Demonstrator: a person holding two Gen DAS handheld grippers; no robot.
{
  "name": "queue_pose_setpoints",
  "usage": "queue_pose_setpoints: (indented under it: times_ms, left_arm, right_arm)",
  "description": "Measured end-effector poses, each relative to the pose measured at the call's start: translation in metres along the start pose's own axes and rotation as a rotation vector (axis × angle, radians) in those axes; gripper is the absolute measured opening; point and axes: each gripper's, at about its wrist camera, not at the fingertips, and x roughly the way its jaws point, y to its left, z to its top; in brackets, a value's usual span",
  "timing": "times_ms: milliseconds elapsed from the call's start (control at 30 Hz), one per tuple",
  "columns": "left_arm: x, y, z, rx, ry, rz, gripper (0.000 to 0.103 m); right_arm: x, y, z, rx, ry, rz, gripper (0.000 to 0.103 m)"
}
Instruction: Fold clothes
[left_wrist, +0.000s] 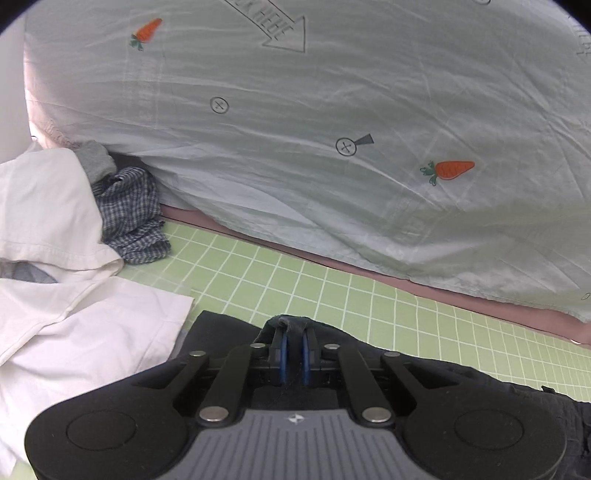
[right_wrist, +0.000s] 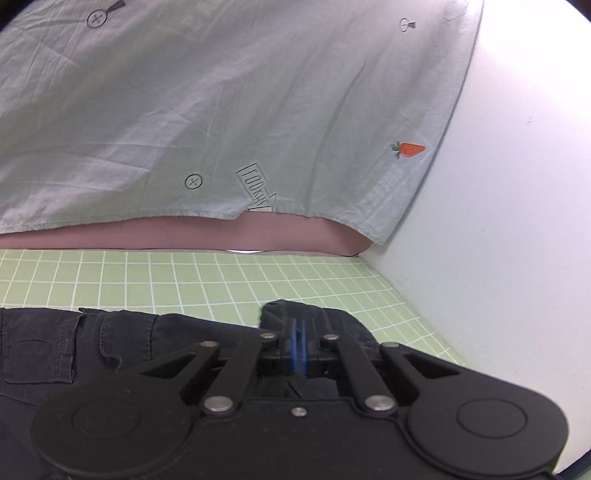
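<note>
A dark navy garment with cargo pockets (right_wrist: 85, 343) lies on the green grid sheet (right_wrist: 184, 280). My right gripper (right_wrist: 298, 328) is shut on a bunched edge of it near the wall. In the left wrist view the same dark garment (left_wrist: 480, 384) runs across the bottom, and my left gripper (left_wrist: 293, 334) is shut on another bunched edge of it. Both blue pads pinch dark cloth. Most of the garment is hidden under the gripper bodies.
A pale blue quilt with carrot prints (left_wrist: 332, 129) over a pink blanket (right_wrist: 184, 232) rises behind. White clothes (left_wrist: 74, 295), a checked garment (left_wrist: 129, 218) and a grey one (left_wrist: 98, 158) pile at the left. A white wall (right_wrist: 498, 221) stands at the right.
</note>
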Motion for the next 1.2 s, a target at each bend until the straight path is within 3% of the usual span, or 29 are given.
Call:
queue_pose_setpoints:
  times_ms: [100, 200, 333, 533, 667, 967, 1200]
  left_arm:
    - [-0.045, 0.020, -0.030, -0.015, -0.022, 0.024, 0.009]
    - [-0.078, 0.030, -0.064, -0.026, -0.016, 0.072, 0.009]
    - [-0.098, 0.054, -0.115, -0.137, 0.087, 0.110, 0.009]
    - [-0.097, 0.088, -0.183, -0.297, 0.258, 0.133, 0.009]
    - [-0.087, 0.084, -0.182, -0.299, 0.272, 0.173, 0.009]
    - [-0.049, 0.077, -0.163, -0.266, 0.366, 0.242, 0.009]
    - [-0.021, 0.069, -0.154, -0.228, 0.428, 0.291, 0.010]
  right_arm:
    - [-0.021, -0.033, -0.008, 0.036, -0.005, -0.027, 0.000]
    - [-0.032, -0.068, -0.016, 0.142, 0.053, 0.036, 0.000]
    - [-0.047, -0.073, -0.040, 0.141, 0.073, 0.092, 0.000]
    - [-0.059, -0.056, -0.062, 0.108, 0.128, 0.191, 0.001]
    - [-0.053, -0.048, -0.060, 0.098, 0.141, 0.225, 0.006]
    - [0.001, -0.033, -0.004, 0.165, 0.111, 0.218, 0.043]
    - [0.066, -0.013, 0.031, 0.240, 0.169, 0.195, 0.067]
